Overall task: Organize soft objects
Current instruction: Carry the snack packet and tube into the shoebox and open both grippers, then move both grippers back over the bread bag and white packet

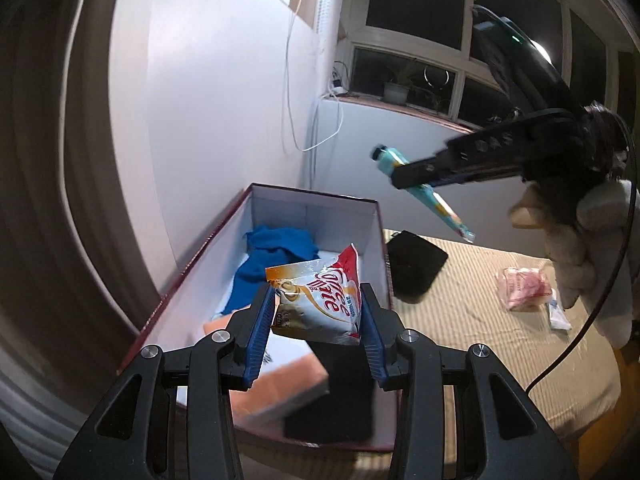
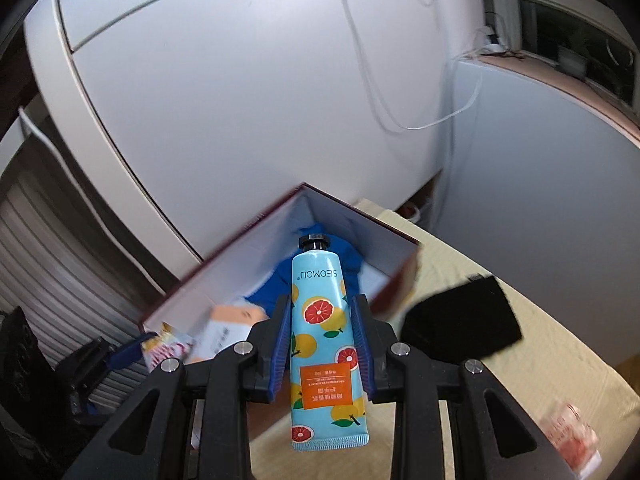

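My left gripper [image 1: 318, 314] is shut on a white and red coffee creamer packet [image 1: 320, 300] and holds it above the open box [image 1: 316, 200]. The box has white walls and holds a blue cloth [image 1: 268, 264] and an orange-and-white pack [image 1: 280, 380]. My right gripper [image 2: 322, 340] is shut on a light-blue hand cream tube [image 2: 324, 344] with grapefruit pictures, cap pointing at the box [image 2: 360, 220]. In the left wrist view the right gripper [image 1: 404, 176] holds the tube [image 1: 436, 200] in the air to the right of the box.
The box stands on a beige striped cloth surface [image 1: 480, 320]. A black pouch [image 1: 416, 264] lies right of the box. A pink packet [image 1: 524, 288] and a small white sachet [image 1: 558, 316] lie further right. White wall and window behind.
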Motion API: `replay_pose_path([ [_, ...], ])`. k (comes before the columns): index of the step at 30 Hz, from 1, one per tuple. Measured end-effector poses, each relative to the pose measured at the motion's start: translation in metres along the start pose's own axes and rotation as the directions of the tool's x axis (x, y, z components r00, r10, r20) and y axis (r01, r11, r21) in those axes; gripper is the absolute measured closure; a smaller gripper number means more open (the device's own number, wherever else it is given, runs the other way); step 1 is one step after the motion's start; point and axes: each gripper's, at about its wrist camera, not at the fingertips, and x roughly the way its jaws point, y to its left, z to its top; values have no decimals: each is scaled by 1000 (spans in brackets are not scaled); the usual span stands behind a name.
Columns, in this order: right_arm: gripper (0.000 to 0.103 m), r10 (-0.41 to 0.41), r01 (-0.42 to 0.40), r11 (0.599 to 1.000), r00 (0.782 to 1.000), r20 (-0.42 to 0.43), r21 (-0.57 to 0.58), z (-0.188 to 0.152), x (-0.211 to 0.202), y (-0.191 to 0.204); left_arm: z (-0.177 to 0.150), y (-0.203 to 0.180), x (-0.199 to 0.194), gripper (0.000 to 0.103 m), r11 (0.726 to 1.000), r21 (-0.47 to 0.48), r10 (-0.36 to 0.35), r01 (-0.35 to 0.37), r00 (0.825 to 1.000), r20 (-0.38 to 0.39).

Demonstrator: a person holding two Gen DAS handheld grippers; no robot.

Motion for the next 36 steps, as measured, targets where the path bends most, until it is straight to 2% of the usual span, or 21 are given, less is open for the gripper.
replay_pose_path([
  [10,76,-63,65,998,995,-73,26,37,71,6,3,5,29,63,999,-13,-40,39,998,-42],
  [20,73,-59,66,996,990,-125,56,38,109,-8,4,-5,48,62,998,10,-62,63,995,-80],
  [22,59,-60,68,996,990,-125,65,38,108,-11,4,-6,52,46,997,8,-72,73,993,-98],
  [24,53,-59,67,995,993,-100,79,37,98,-12,4,-6,52,43,998,7,-61,62,993,-97],
  [29,53,-71,75,994,996,-44,79,29,61,-13,7,-2,38,43,998,-22,-54,52,996,-68],
  [36,53,-110,107,988,994,21,108,-5,-6,-23,9,-7,1,43,999,-3,-46,46,999,-3],
])
